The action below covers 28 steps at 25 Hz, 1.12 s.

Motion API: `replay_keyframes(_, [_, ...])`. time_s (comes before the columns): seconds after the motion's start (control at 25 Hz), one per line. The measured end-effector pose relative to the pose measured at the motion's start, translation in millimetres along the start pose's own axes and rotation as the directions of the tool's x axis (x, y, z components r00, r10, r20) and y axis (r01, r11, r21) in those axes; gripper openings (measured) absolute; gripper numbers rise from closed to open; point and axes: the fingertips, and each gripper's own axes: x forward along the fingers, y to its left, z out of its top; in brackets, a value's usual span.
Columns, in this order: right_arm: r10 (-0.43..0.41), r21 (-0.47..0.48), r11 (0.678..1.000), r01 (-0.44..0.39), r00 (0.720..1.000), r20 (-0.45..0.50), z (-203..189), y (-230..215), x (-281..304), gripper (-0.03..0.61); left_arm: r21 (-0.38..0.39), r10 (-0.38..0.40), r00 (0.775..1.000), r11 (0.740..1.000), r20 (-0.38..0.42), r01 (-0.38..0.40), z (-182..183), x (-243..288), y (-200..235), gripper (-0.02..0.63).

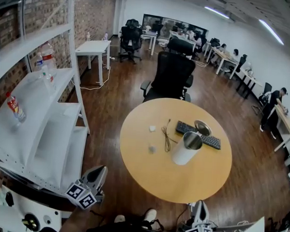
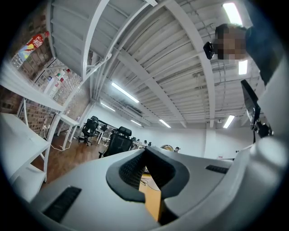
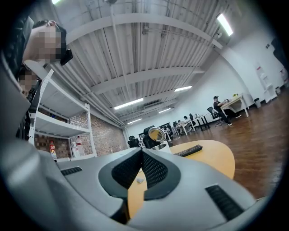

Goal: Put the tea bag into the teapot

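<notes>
Hanging at the near edge of the scene, the left claw (image 1: 99,170) and the right claw (image 1: 201,204) both stopped short of the round, light wooden bench (image 1: 146,176), touching nothing on it. In the left gripper view the left claw (image 2: 145,151) had its dark ribbed pads brought together at the tips, with nothing between them. The right claw (image 3: 141,151) looked the same in the right gripper view: tips meeting, nothing gripped.

The tall white cylindrical teapot (image 1: 186,149) stood on the bench ahead of the right claw and a little to that claw's left, well apart from it, with its round metal lid (image 1: 202,127) tipped up and open behind the mouth. The right gripper view showed the teapot (image 3: 159,146) just above the closed tips. A small pale square tea bag (image 1: 152,148) lay flat on the bench to the left of the teapot, between the two claws' lines and well ahead of both; it sat outside the pot. A second small pale square (image 1: 152,128) lay farther from the claws, beyond the first. A thin black cable (image 1: 167,136) ran between these squares and the teapot. A flat black keyboard (image 1: 200,134) lay beyond the teapot, touching or just beside its far side. A black office chair (image 1: 172,75) stood past the bench's far edge, and a white metal shelf rack (image 1: 38,112) rose to the left claw's left.
</notes>
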Motion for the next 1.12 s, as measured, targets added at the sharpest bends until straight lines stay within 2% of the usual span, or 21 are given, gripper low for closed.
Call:
replay_keyframes(0.16, [0.010, 0.011, 1.000, -0.010, 1.000, -0.020, 15, -22, 25, 0.008, 0.005, 0.026, 1.000, 1.000, 0.002, -0.026, -4, 32, -13, 0.005])
replay_keyframes(0.28, [0.062, 0.036, 0.997, -0.062, 0.998, -0.013, 19, -50, 52, 0.008, 0.018, 0.037, 0.999, 0.999, 0.013, -0.037, -6, 59, -26, 0.005])
replay_keyframes(0.48, [0.101, 0.009, 0.995, -0.101, 0.995, 0.005, 47, -88, 97, 0.008, 0.058, 0.062, 0.997, 0.996, 0.044, -0.065, -6, 106, -44, 0.005])
replay_keyframes(0.68, [0.137, 0.053, 0.989, -0.138, 0.990, 0.008, 53, -123, 120, 0.008, 0.090, 0.075, 0.996, 0.993, 0.056, -0.080, -9, 141, -66, 0.005])
replay_keyframes(0.92, [0.155, 0.070, 0.985, -0.155, 0.988, 0.002, 57, -141, 138, 0.008, 0.095, 0.054, 0.997, 0.994, 0.057, -0.060, -10, 169, -80, 0.005])
replay_keyframes(1.12, [0.142, 0.071, 0.987, -0.143, 0.990, 0.023, 61, -146, 155, 0.008, 0.103, 0.048, 0.997, 0.993, 0.061, -0.054, 1, 185, -66, 0.005])
